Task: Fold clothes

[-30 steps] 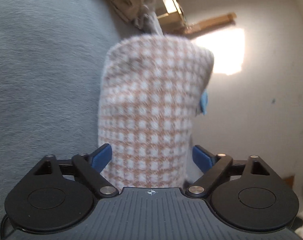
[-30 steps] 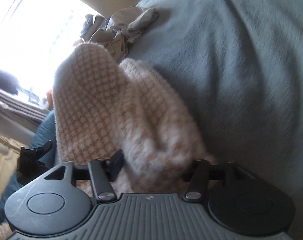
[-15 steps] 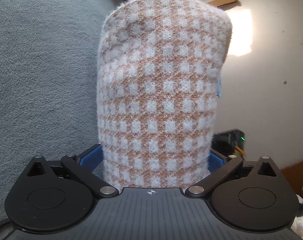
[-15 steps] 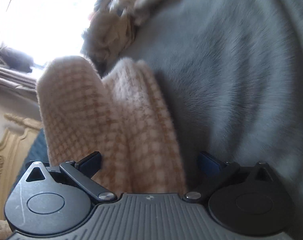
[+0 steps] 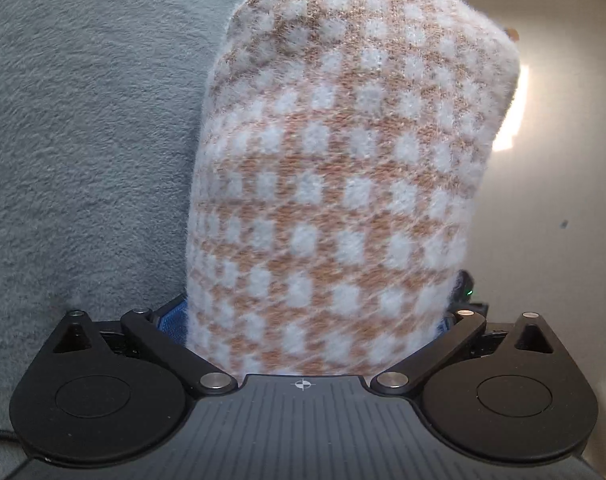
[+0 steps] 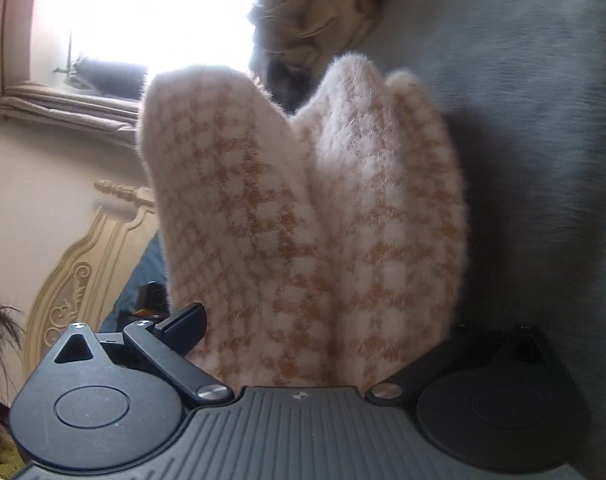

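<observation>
Since the earlier frames both sets of jaws have been opening, and the checked knit now fills more of each view. In the left wrist view, grey bedding (image 5: 83, 140) covers the left half of the frame; the fuzzy brown-and-white checked knit (image 5: 335, 184) rises up the centre from the left gripper (image 5: 307, 320), whose blue pads stand spread wide, peeking out at either side of the cloth. The fabric sits between them, but I cannot tell whether it is pressed. At the right of that frame is a pale wall. In the right wrist view, a carved cream headboard (image 6: 83, 264) shows at lower left and a bright window at upper left; the knit stands bunched in two or three lobes at centre, between the wide-spread fingers of the right gripper (image 6: 323, 328). A heap of tan clothes (image 6: 315, 12) lies at the top.

With both grips this loose, the thick bundle could slump or unroll onto the bedding and lose its fold.
</observation>
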`<state>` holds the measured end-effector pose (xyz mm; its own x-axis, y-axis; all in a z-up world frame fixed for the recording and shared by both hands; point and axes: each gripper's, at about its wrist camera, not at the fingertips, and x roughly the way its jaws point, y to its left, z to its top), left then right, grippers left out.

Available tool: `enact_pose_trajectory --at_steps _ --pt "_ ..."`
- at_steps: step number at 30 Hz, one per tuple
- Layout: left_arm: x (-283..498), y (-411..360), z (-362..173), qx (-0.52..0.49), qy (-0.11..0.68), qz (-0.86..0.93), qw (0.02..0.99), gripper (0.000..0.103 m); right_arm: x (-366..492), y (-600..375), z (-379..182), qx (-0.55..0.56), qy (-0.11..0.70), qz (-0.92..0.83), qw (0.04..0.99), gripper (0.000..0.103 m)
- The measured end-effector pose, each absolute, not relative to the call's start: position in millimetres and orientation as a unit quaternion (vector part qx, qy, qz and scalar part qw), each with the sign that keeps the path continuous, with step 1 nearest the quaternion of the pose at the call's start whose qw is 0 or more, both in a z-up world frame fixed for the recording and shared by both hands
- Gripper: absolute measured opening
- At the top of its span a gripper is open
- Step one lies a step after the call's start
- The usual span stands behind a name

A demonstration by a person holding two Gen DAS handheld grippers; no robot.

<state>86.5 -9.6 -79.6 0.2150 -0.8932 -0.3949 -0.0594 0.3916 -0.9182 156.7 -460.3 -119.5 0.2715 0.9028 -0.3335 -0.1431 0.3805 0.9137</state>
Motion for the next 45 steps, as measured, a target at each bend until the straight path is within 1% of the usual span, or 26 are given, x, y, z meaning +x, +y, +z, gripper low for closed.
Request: enact_pose_trajectory --at_steps 2,6,11,13,16,18,21,24,28,32,35,37,39,42,45 --pt "81.9 2.5 -69.3 -0.437 0.532 -0.324 0.649 0.100 157.6 -457.5 -113.3 0.419 0.460 0.388 0.680 0.103" --pt "73.1 46.1 -38.7 -0.416 0.522 -0.309 0.677 0.099 170.0 -414.4 -105.9 0.422 0.457 0.412 0.665 0.102" --pt "52.7 148.1 -2.1 -0.390 0.509 -0.261 0.721 0.099 202.3 -319.2 -107.0 0.442 0.473 0.458 0.609 0.102" --pt "46.9 186.4 -2.8 -0.390 0.509 -0.231 0.731 0.099 214.7 -276.8 -107.7 0.438 0.487 0.474 0.589 0.102" --pt "51.1 217.9 -37.2 -0.412 0.502 -0.170 0.741 0.099 229.1 -217.6 -113.1 0.390 0.515 0.482 0.592 0.102" --pt "41.1 236.1 -60.5 -0.431 0.497 -0.137 0.741 0.100 234.7 -195.0 -123.8 0.362 0.535 0.473 0.599 0.102" --pt "39.1 239.7 -69.9 -0.460 0.469 -0.153 0.738 0.100 237.4 -200.2 -126.7 0.370 0.540 0.468 0.594 0.101" --pt "23.9 255.2 -55.9 -0.434 0.485 -0.153 0.744 0.100 234.8 -227.0 -119.2 0.384 0.534 0.449 0.605 0.101" --pt "2.9 287.4 -12.1 -0.364 0.513 -0.144 0.764 0.100 224.7 -271.3 -111.3 0.416 0.505 0.420 0.629 0.102" --pt "-10.7 327.7 49.4 -0.284 0.507 -0.111 0.806 0.100 218.1 -284.4 -114.9 0.436 0.486 0.409 0.637 0.102" --pt "10.9 294.1 89.6 -0.188 0.497 -0.078 0.843 0.100 208.7 -282.7 -111.0 0.432 0.478 0.414 0.642 0.102" --pt "48.1 225.1 80.4 -0.109 0.486 -0.075 0.864 0.100 201.8 -280.9 -102.4 0.423 0.471 0.421 0.650 0.102" --pt "36.7 190.2 56.4 -0.055 0.468 -0.078 0.878 0.100 192.8 -278.6 -88.4 0.407 0.465 0.432 0.657 0.102" --pt "15.6 155.5 40.5 -0.014 0.445 -0.078 0.892 0.100 176.2 -276.3 -67.4 0.370 0.463 0.454 0.665 0.102" --pt "-21.9 147.8 32.0 -0.035 0.429 -0.113 0.896 0.100 155.1 -281.5 -54.0 0.346 0.476 0.467 0.660 0.102"
